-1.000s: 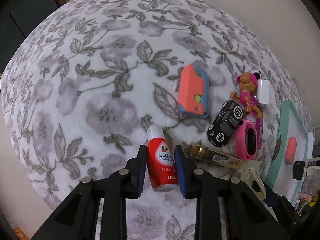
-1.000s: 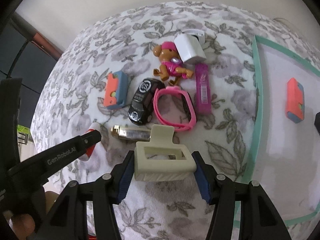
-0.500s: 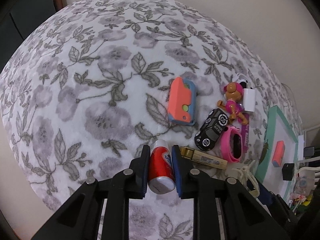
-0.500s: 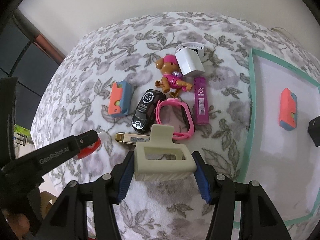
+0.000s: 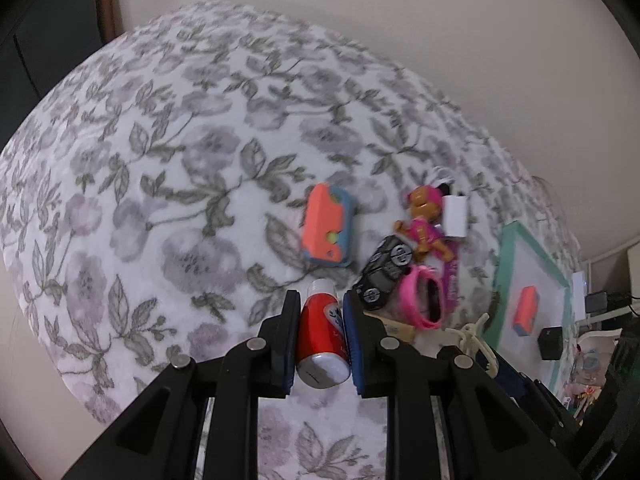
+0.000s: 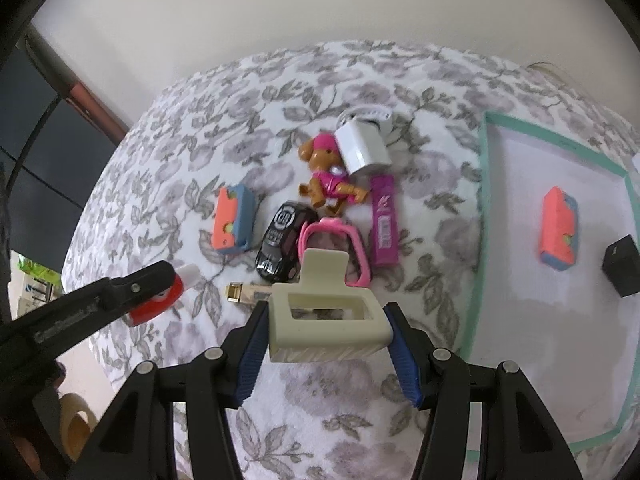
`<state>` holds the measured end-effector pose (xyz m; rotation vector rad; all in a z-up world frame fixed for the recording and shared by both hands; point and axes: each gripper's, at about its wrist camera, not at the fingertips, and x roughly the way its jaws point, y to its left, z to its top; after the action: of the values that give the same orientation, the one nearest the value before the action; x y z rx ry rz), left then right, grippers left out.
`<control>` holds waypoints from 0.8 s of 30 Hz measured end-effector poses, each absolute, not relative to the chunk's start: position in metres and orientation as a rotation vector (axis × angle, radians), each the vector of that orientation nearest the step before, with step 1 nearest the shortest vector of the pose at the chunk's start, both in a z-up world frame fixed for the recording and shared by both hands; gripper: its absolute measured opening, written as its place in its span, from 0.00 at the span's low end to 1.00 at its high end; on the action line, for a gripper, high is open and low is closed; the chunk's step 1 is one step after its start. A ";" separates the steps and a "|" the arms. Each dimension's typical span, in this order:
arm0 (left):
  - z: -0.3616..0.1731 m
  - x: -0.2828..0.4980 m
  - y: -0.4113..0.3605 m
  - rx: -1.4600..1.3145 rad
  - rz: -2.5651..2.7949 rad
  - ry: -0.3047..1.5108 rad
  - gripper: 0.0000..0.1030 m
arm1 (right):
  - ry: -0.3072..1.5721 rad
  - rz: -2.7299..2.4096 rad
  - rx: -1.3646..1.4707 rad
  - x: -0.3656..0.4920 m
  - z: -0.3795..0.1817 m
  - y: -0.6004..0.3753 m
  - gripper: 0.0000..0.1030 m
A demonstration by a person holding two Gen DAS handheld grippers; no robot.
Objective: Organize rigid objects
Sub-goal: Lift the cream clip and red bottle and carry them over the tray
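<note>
My left gripper is shut on a red bottle with a white cap, held off the floral blanket with its base towards the camera. In the right wrist view the same red bottle shows at the left between the left gripper's fingers. My right gripper is shut on a cream hair claw clip, raised above the blanket just left of the teal-rimmed tray. An orange-and-blue box and a black cube lie in the tray.
On the blanket lie a second orange-and-blue box, a black toy car, a pink watch band, a dog figure, a white charger, a purple stick and a gold item. A wall stands behind.
My left gripper closed on the red bottle and rose with it off the blanket, its base tipping towards the camera. The right gripper kept its hold on the clip and barely moved.
</note>
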<state>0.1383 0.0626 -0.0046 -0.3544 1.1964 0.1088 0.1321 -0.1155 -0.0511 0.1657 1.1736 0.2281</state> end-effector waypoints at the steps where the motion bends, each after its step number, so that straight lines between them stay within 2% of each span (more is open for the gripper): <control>1: 0.000 0.139 0.060 -0.348 0.101 1.185 0.22 | 1.165 0.224 0.172 0.132 -0.048 -0.119 0.58; 11: 0.036 0.140 0.007 -0.304 -0.045 1.082 0.22 | 1.019 0.072 0.204 0.127 -0.005 -0.183 0.58; 19: 0.055 0.147 -0.083 -0.157 -0.189 1.054 0.22 | 0.933 -0.144 0.192 0.113 0.017 -0.252 0.58; 24: 0.046 0.150 -0.144 -0.089 -0.329 1.068 0.22 | 0.927 -0.246 0.217 0.105 0.013 -0.298 0.58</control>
<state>0.1498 -0.1442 0.0464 -0.0895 1.0684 -0.3294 0.1046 -0.2979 0.0133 0.2165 0.9270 -0.2458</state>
